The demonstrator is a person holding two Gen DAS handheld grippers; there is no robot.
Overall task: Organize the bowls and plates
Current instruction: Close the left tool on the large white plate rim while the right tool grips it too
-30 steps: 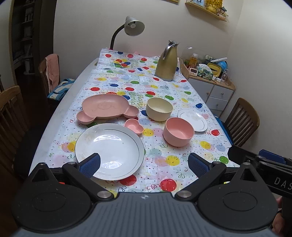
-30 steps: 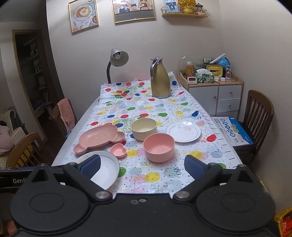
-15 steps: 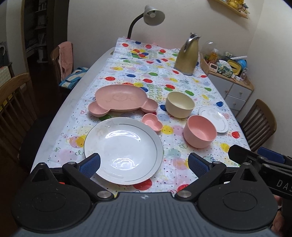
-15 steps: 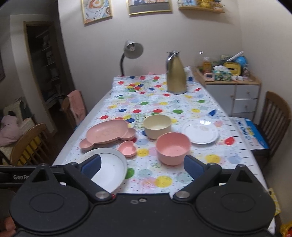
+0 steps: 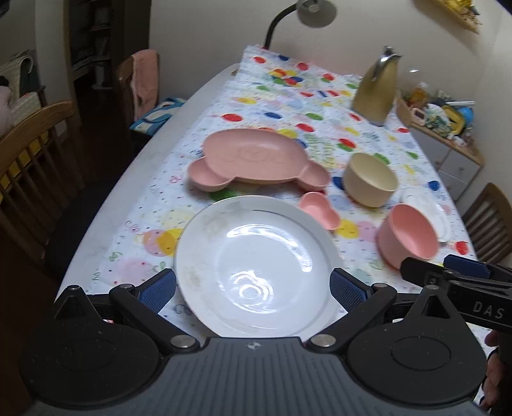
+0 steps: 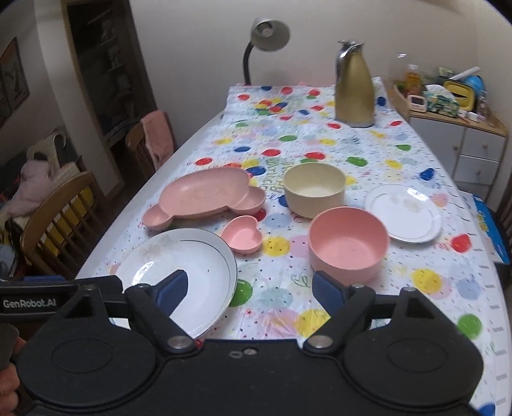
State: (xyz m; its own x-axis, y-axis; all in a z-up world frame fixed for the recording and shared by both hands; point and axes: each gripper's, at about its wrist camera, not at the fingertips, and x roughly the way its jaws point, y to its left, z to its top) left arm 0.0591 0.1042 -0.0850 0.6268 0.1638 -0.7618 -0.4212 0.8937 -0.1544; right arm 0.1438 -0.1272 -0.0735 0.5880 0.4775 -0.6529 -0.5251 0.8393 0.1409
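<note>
While both tools hang over the near edge of the tabletop (image 6: 416, 150), nothing is gripped. Left gripper (image 5: 252, 286): jaws spread wide, empty, the large round white plate with a thin dark rim line (image 5: 256, 265) lying directly ahead and below, its near half framed between the two blue fingertips (image 5: 158, 288). I cannot tell whether the pads touch the rim. Right gripper (image 6: 249, 286): jaws equally wide, empty; the same plate sits ahead and to its left, the round pink bowl (image 6: 348, 243) just ahead and slightly right.

Key relation: the white plate is round, so no long axis; it lies dead centre to the left gripper, which is the nearer of the two. Judgement: the left is the likelier to take it, at the near rim.

Further ahead of the grippers:
- pink bear-shaped divided plate (image 5: 256, 160), beyond the white plate
- small pink heart-shaped dish (image 6: 243, 233), just beside the white plate's far rim
- cream round bowl (image 6: 315, 188), beyond the pink bowl
- small white plate (image 6: 404, 212), right of the pink bowl

Surface: glossy balloon-print tablecloth (image 6: 320, 140), likely slippery under ceramic. Room: gold jug (image 6: 353, 84) and desk lamp (image 6: 268, 30) at the far end, wooden chairs (image 5: 32, 153) alongside, cluttered drawer cabinet (image 6: 473, 150) on the right.
</note>
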